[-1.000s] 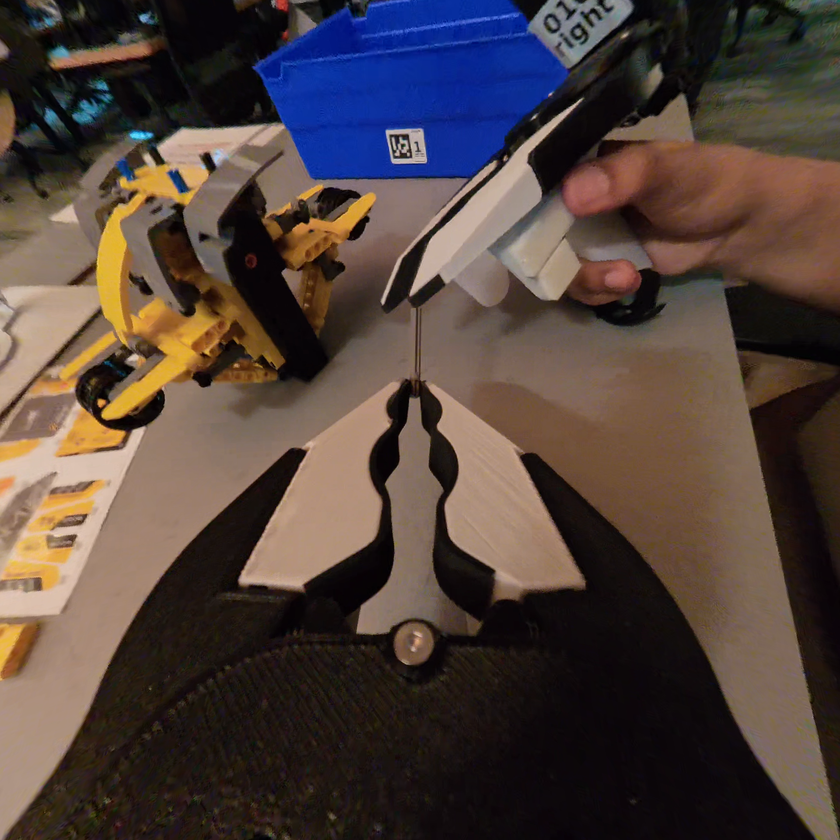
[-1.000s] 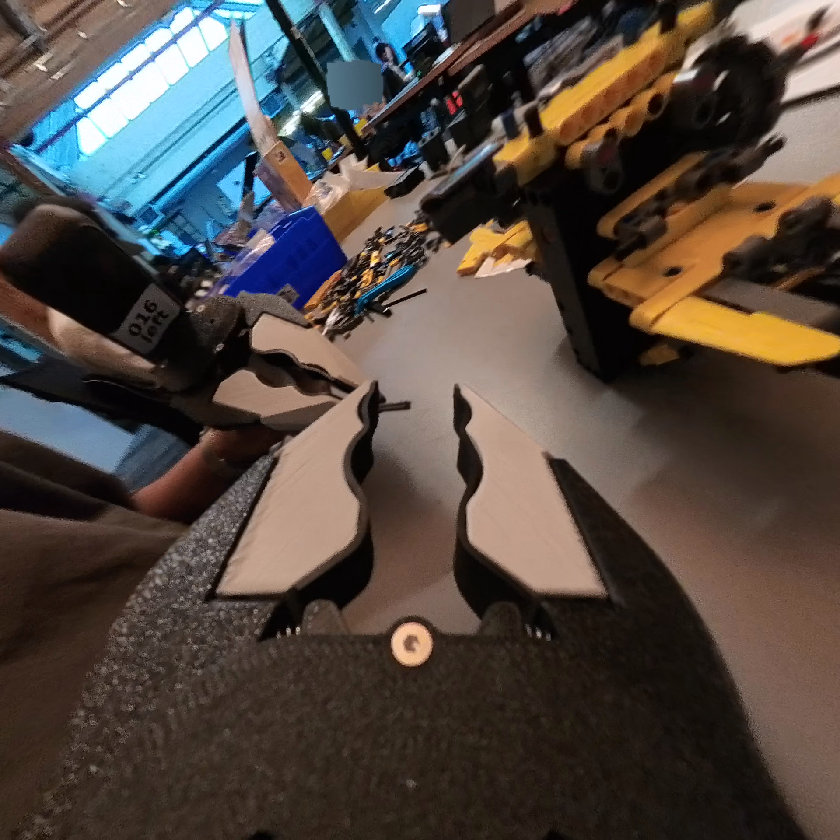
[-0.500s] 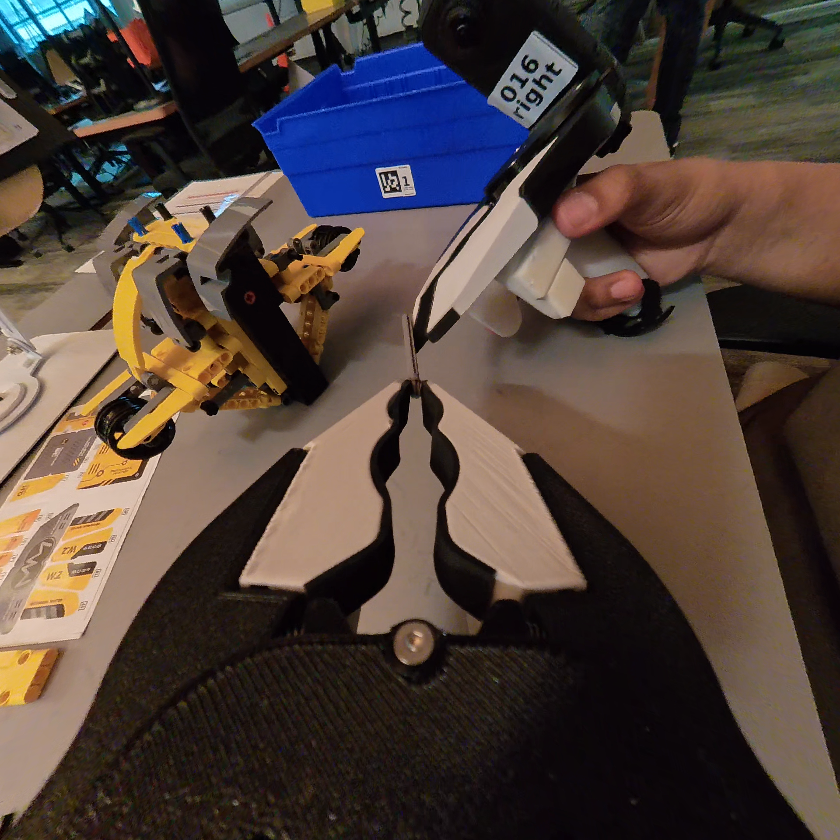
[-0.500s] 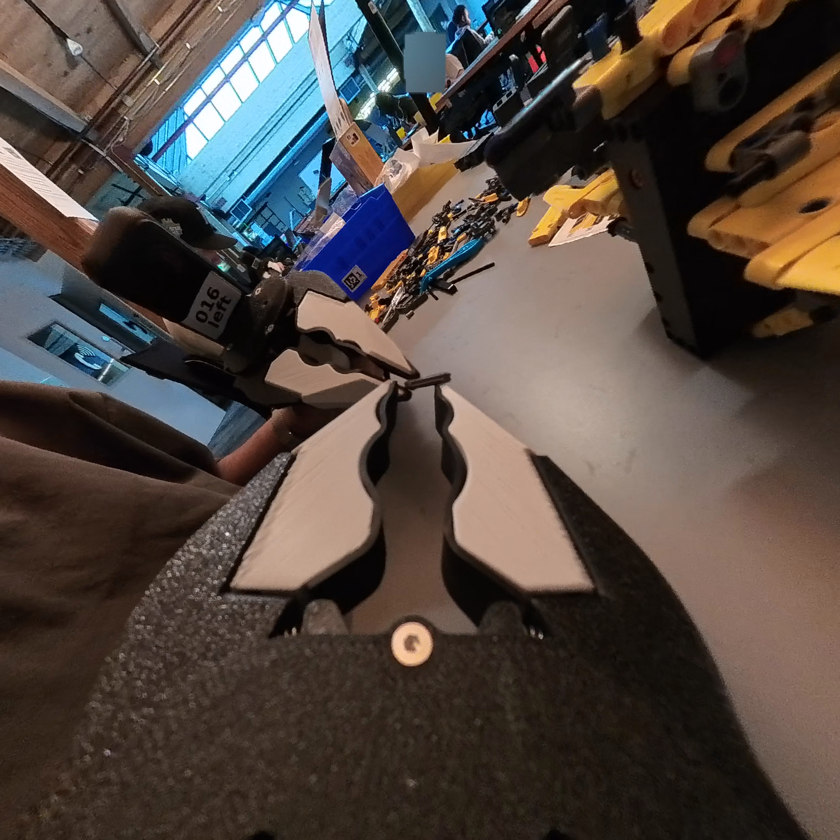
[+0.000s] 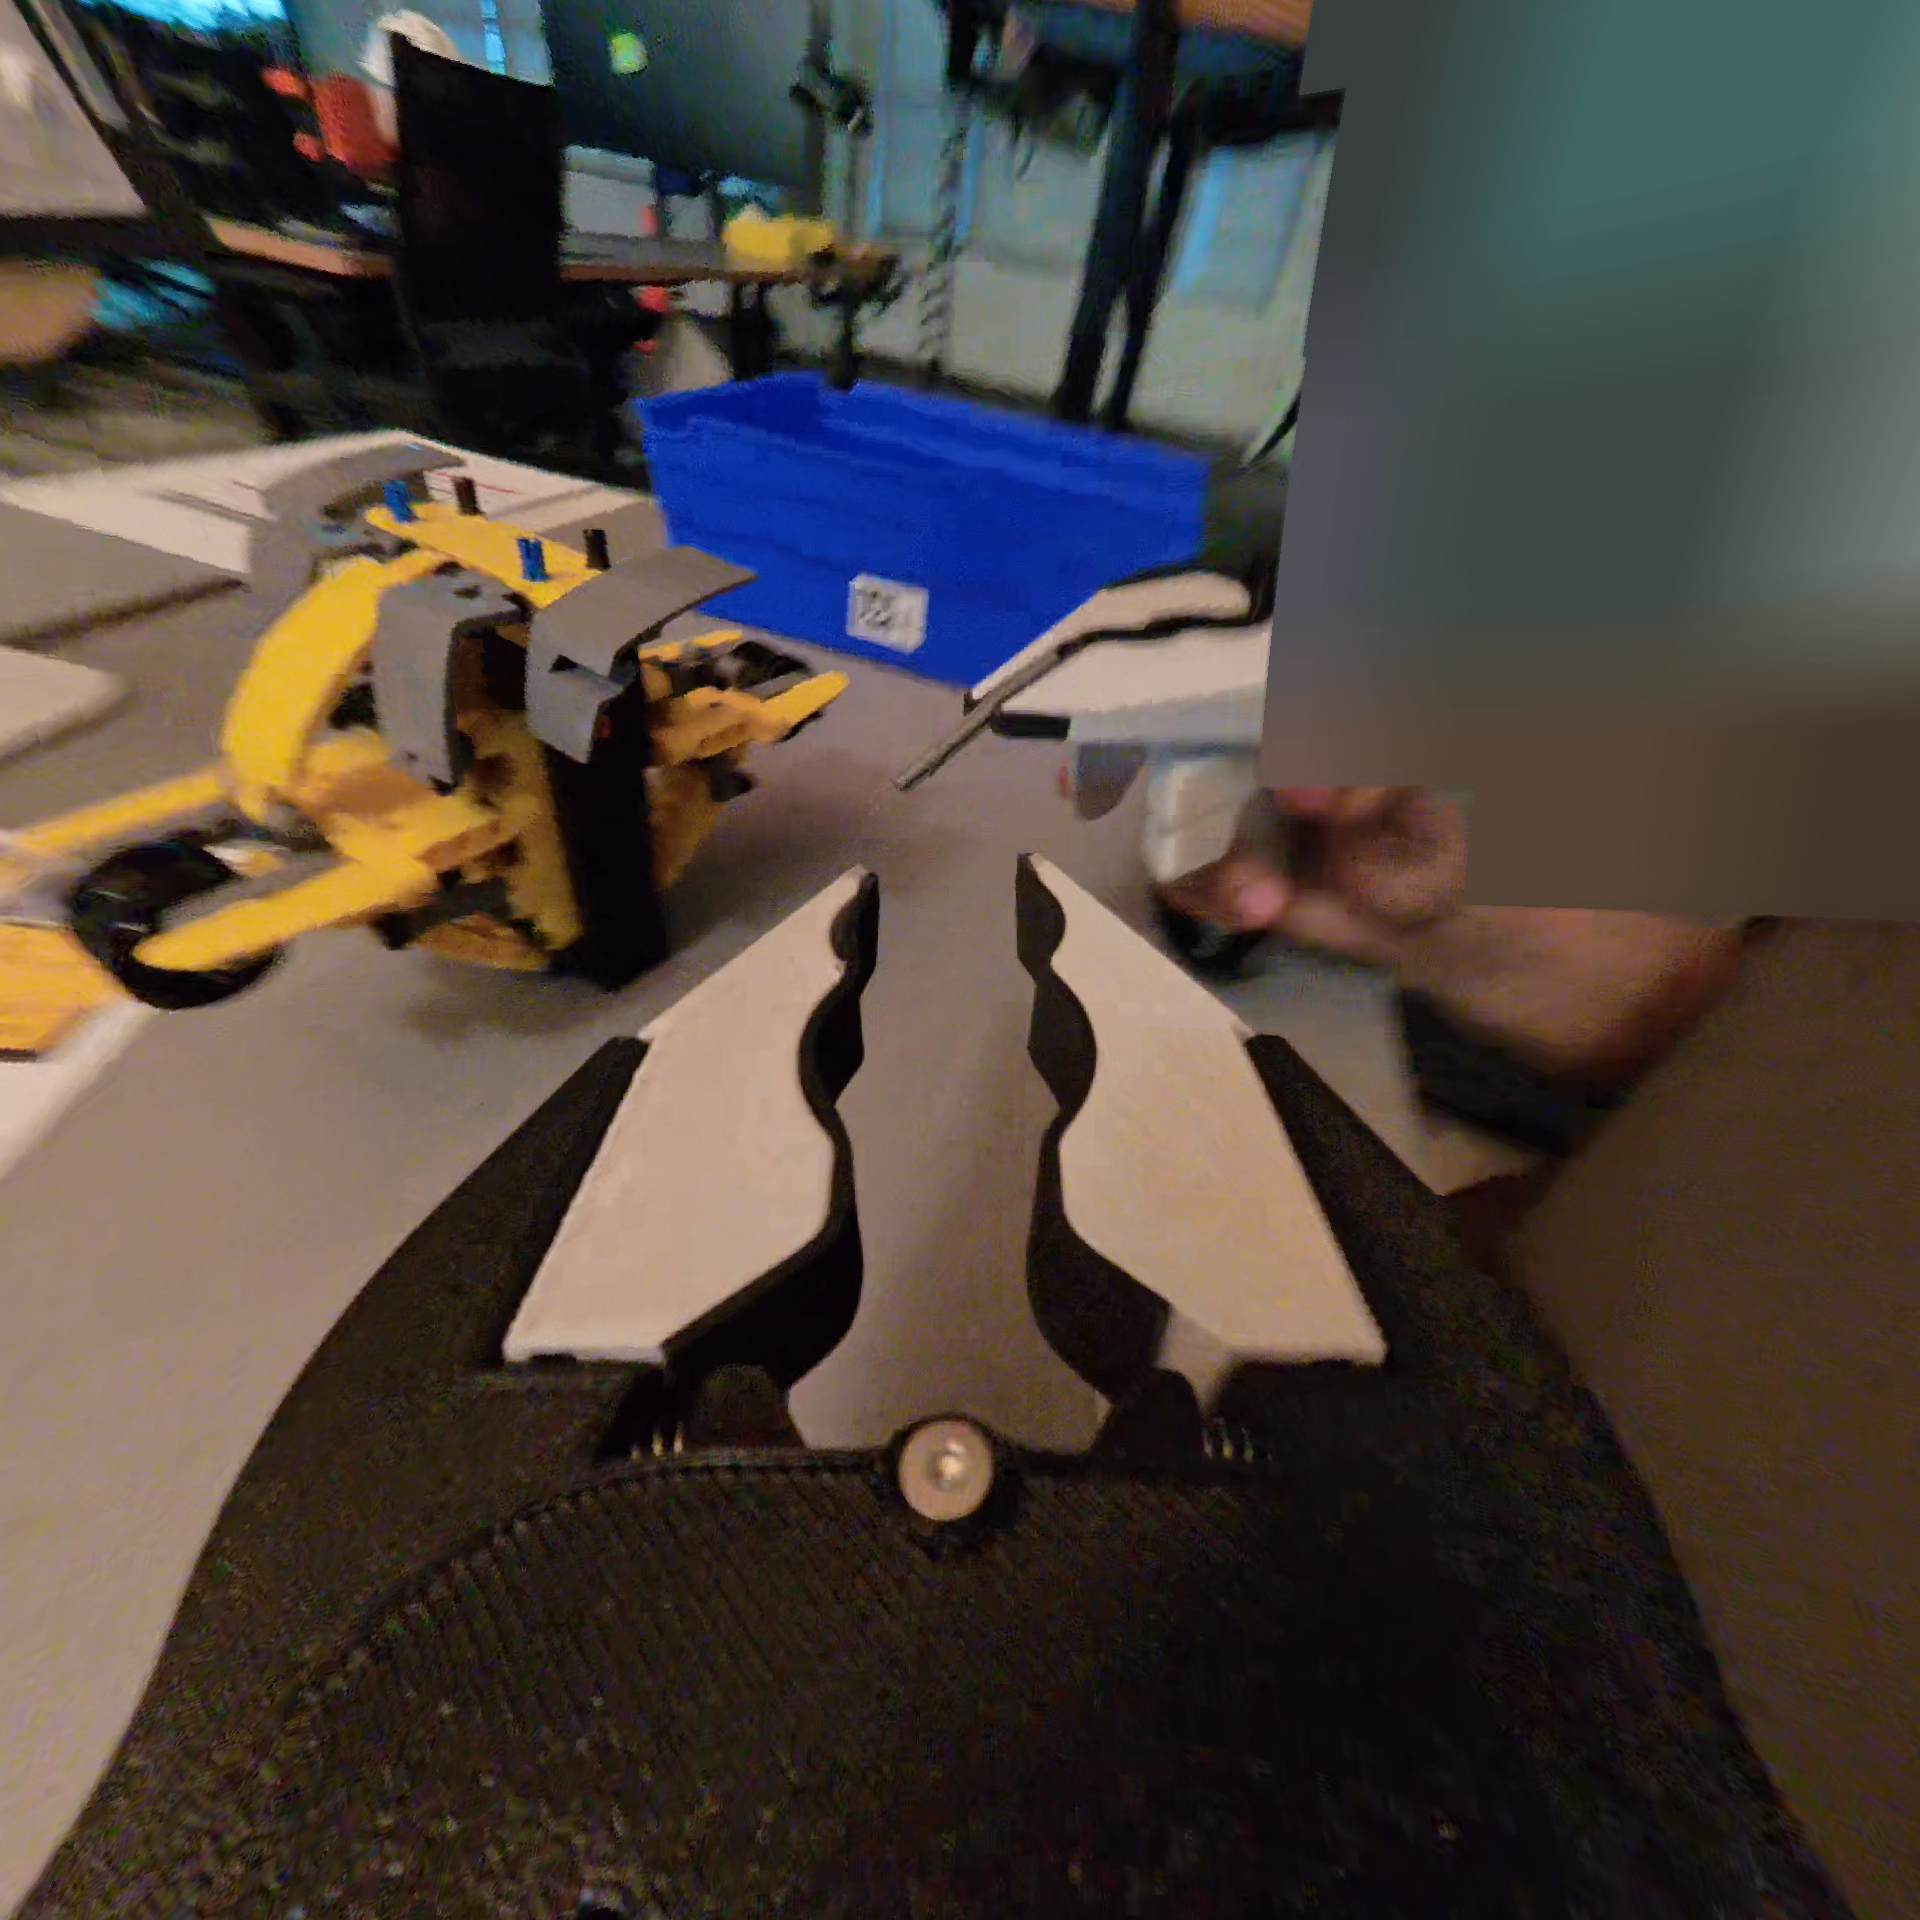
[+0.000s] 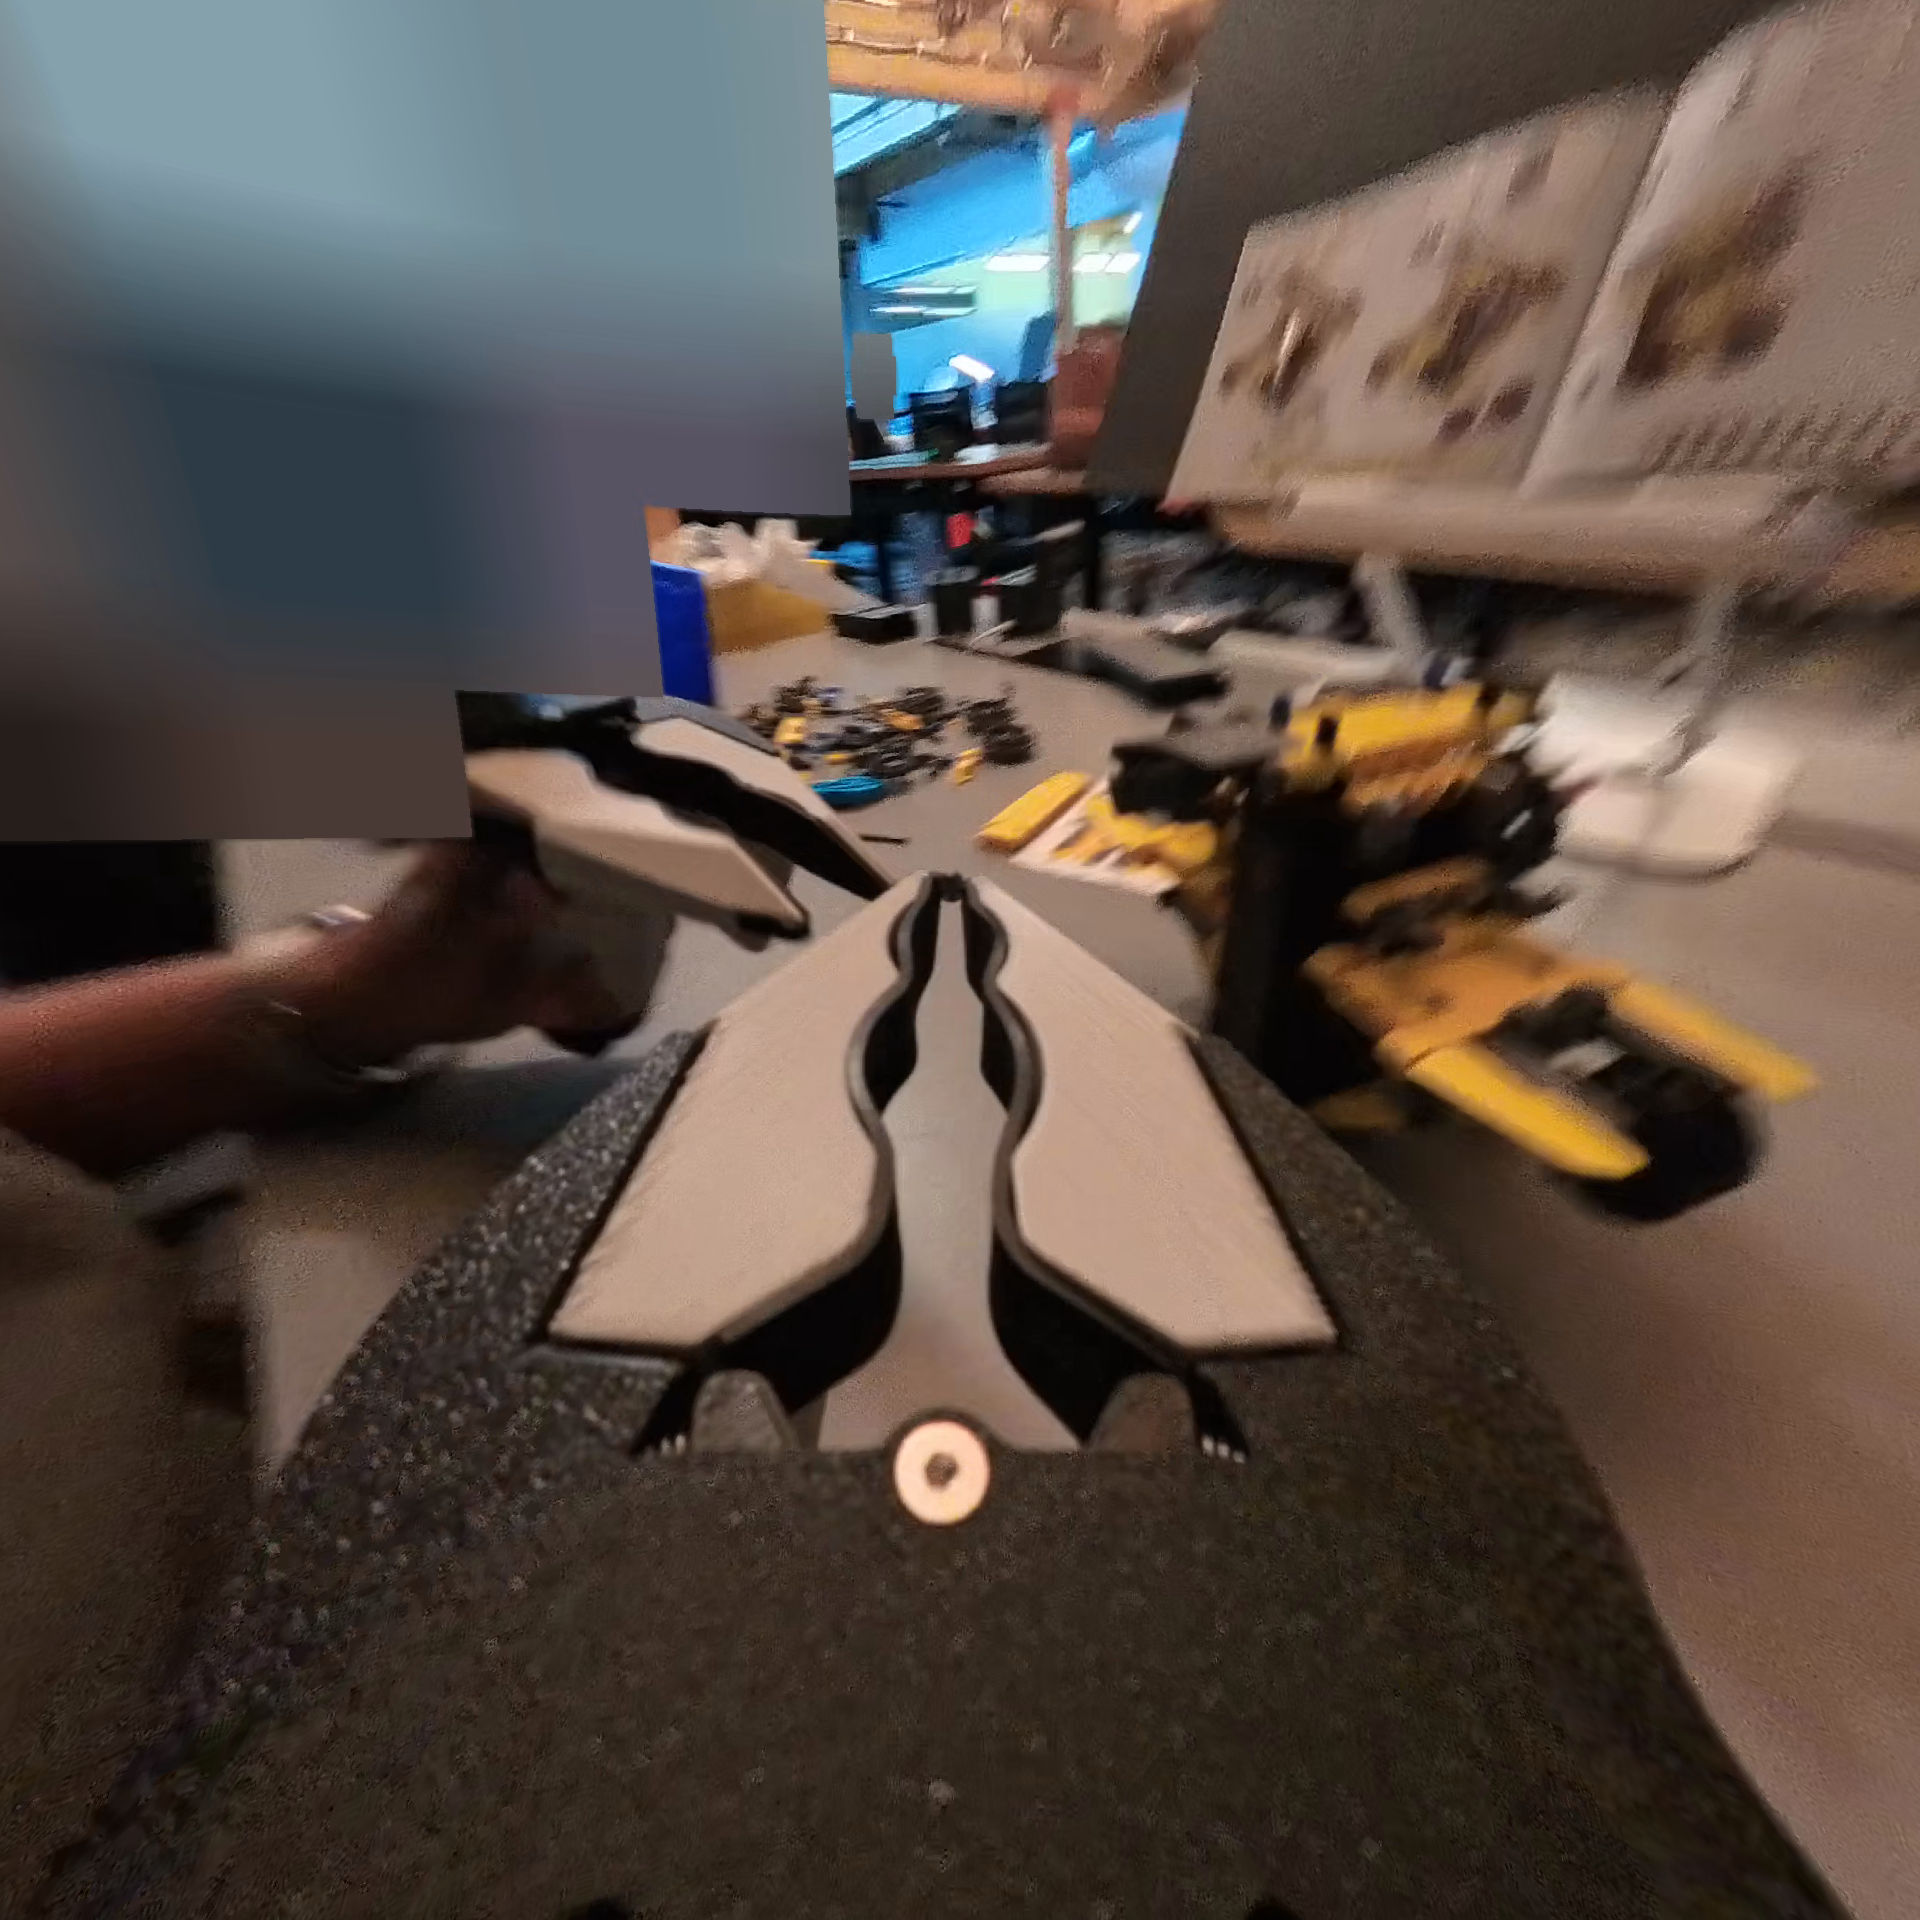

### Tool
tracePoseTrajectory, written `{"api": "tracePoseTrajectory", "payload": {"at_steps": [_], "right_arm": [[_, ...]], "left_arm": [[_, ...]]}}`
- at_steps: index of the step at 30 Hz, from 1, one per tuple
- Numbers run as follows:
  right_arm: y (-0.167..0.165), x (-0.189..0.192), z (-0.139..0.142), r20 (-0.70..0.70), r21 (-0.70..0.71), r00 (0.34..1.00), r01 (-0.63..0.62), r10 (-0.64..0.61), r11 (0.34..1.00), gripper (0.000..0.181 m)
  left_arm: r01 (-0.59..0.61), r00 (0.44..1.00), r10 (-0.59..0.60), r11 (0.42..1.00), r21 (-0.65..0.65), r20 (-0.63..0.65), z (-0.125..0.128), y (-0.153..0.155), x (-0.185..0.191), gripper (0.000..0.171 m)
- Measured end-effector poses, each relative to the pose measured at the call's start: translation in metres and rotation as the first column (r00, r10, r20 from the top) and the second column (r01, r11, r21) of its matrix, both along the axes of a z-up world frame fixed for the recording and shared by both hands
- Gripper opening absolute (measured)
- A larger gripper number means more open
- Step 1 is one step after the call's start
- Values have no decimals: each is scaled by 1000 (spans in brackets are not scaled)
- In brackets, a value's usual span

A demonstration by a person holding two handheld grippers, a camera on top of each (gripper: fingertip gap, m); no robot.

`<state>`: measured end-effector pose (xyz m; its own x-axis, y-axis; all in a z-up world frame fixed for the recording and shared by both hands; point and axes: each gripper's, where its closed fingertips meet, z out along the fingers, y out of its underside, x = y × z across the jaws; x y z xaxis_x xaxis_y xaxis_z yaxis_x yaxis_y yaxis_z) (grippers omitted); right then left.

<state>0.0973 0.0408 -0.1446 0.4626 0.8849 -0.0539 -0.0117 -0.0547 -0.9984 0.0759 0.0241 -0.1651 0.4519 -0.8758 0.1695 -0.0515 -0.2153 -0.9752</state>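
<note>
My left gripper [image 5: 948, 875] is open and empty above the grey table [image 5: 312, 1195]. My right gripper [image 6: 945, 885] is shut on a thin dark grey rod. In the left wrist view the right gripper [image 5: 982, 707] shows ahead and to the right, with the rod [image 5: 935, 753] sticking out of its tips down to the left. The left gripper [image 6: 842, 904] shows in the right wrist view just left of the right one's tips, jaws apart. A yellow, grey and black brick vehicle model [image 5: 468, 769] stands to the left; it also shows in the right wrist view [image 6: 1403, 935].
A blue bin [image 5: 914, 499] stands behind the model. A pile of loose small parts [image 6: 894, 727] lies farther off on the table. Printed sheets [image 6: 1558, 312] stand on a holder behind the model. A hand [image 5: 1340, 873] holds the right gripper.
The left gripper held the rod and has opened and let it go. The right gripper has shut on the rod and holds it. Both views have swung upward.
</note>
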Motion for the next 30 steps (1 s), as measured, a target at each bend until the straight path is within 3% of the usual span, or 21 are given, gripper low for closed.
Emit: {"api": "tracePoseTrajectory", "payload": {"at_steps": [3,5,7,9,12,17,22,30], "right_arm": [[2,0,6,191,345,959,134,-209,929,4],[7,-2,2,301,542,879,162,-370,825,3],[10,-8,-2,360,723,775,119,-519,680,4],[10,-19,-7,374,841,692,28,-617,541,4],[4,-36,-13,361,905,661,-77,-658,419,4],[-2,-47,-12,353,917,669,-108,-654,384,3],[-3,-52,-9,323,936,659,-118,-679,331,4],[-8,-56,-7,307,951,645,-170,-700,260,3]], "left_arm": [[181,943,-98,953,-243,318,17,-1,-5,25],[250,913,-88,892,-376,398,8,4,-7,26],[293,904,-80,831,-472,420,-4,4,-3,30],[363,864,-89,791,-492,495,0,1,0,31],[419,808,-59,757,-502,586,6,5,-4,31],[463,740,-10,732,-499,672,13,12,-16,16],[455,732,2,742,-492,681,15,14,-21,6],[469,707,19,735,-490,707,17,16,-27,4]]}}
